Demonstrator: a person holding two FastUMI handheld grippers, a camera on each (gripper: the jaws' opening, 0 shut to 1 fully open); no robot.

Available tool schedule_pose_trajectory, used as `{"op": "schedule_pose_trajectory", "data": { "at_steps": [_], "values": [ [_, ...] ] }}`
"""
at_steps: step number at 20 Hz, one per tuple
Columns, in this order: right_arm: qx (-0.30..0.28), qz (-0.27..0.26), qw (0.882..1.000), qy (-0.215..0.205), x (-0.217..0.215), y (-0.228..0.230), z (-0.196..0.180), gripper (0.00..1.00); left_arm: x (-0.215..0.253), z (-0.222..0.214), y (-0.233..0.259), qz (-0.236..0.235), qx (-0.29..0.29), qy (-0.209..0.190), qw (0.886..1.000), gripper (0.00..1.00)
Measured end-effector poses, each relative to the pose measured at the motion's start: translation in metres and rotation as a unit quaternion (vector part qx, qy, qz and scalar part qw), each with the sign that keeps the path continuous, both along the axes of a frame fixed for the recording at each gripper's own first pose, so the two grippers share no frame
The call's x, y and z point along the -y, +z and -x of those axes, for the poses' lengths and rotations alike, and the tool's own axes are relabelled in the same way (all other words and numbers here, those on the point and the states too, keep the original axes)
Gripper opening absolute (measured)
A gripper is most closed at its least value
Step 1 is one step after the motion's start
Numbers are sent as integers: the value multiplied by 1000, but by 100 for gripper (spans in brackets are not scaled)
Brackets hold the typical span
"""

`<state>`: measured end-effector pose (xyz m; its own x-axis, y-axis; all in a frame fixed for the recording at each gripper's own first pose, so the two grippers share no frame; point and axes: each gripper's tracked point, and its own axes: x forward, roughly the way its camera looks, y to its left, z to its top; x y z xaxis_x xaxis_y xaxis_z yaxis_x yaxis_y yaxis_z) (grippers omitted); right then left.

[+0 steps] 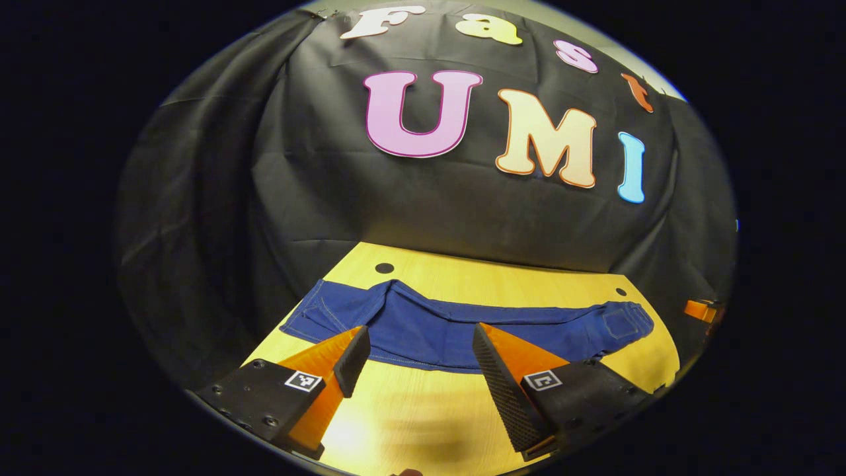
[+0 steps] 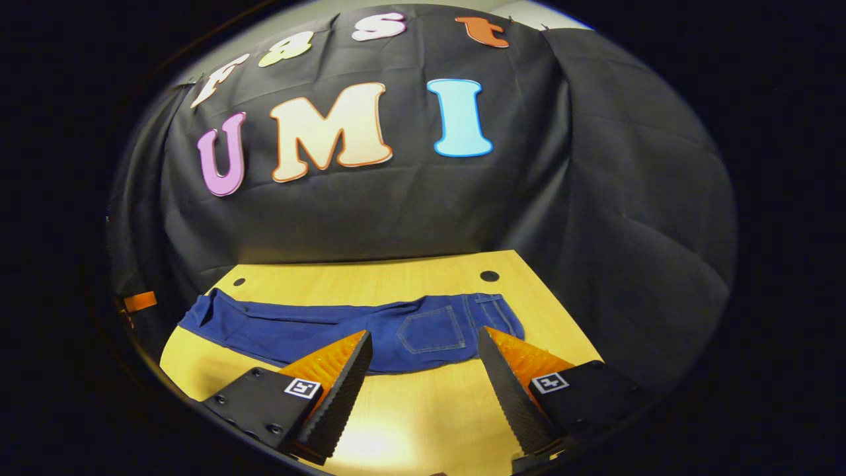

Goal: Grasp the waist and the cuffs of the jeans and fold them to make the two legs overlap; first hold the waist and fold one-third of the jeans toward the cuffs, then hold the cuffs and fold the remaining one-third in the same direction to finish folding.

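In the left gripper view, the left gripper [image 1: 421, 354] is held above the wooden table [image 1: 423, 416] with its fingers spread wide and nothing between them. The jeans [image 1: 462, 324] are laid flat across the table just past the fingertips — the cuffs [image 1: 310, 317] are seen toward ten o'clock of the gripper, the waist [image 1: 628, 320] toward two o'clock, near the table's far right corner. Two dark round holes are set in the tabletop, one [image 1: 384, 268] beyond the cuffs at eleven o'clock. A small part of the other tool [image 1: 702, 309] is glimpsed at three o'clock, at the table's edge.

In the right gripper view, the right gripper [image 2: 424, 354] is likewise held apart from the cloth, its fingers spread and empty. The waist end, with a back pocket [image 2: 433, 328] stitched on it, is seen directly at twelve o'clock between the fingertips — the legs run off toward nine o'clock. The booth's black cloth wall [image 2: 595, 198] is hung behind the table.
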<state>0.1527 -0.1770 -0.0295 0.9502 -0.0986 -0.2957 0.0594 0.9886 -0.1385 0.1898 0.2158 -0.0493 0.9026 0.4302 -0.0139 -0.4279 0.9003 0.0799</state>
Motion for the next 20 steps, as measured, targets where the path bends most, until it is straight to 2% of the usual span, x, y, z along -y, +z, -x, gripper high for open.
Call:
{"op": "schedule_pose_trajectory", "data": {
  "at_steps": [5,6,7,8,9,10,11,13,14,15,16,17,20],
  "values": [
    [-39,0,999,-38,73,-27,-55,99,-7,0,1,17,0,40,999,95],
    [-52,-6,998,-44,85,-36,-65,95,-5,-2,1,22,2,41,999,95],
    [-62,-13,997,-47,96,-43,-75,98,-5,-3,2,27,3,46,999,94],
    [-71,-17,996,-51,107,-52,-86,94,-6,-4,2,29,4,54,998,95],
    [-81,-20,995,-56,118,-60,-96,94,-7,-5,2,28,2,62,998,95],
    [-92,-23,994,-61,128,-69,-105,99,-8,-8,2,27,-1,68,997,95],
    [-104,-31,992,-68,137,-78,-112,98,-7,-11,2,27,-2,70,997,95],
    [-121,-45,989,-74,148,-94,-122,99,-4,-19,-1,36,-3,69,997,95],
    [-128,-46,988,-76,153,-103,-127,94,-5,-22,-1,39,-4,73,997,95],
    [-137,-45,986,-79,159,-111,-131,99,-7,-25,-5,40,-8,78,996,95],
    [-145,-47,985,-81,163,-119,-133,99,-6,-27,-7,40,-14,83,996,95],
    [-152,-54,984,-80,163,-125,-136,94,-5,-32,-10,41,-19,84,995,95],
    [-166,-66,981,-77,163,-133,-137,94,1,-41,-19,44,-32,83,995,95]
  ]
}}
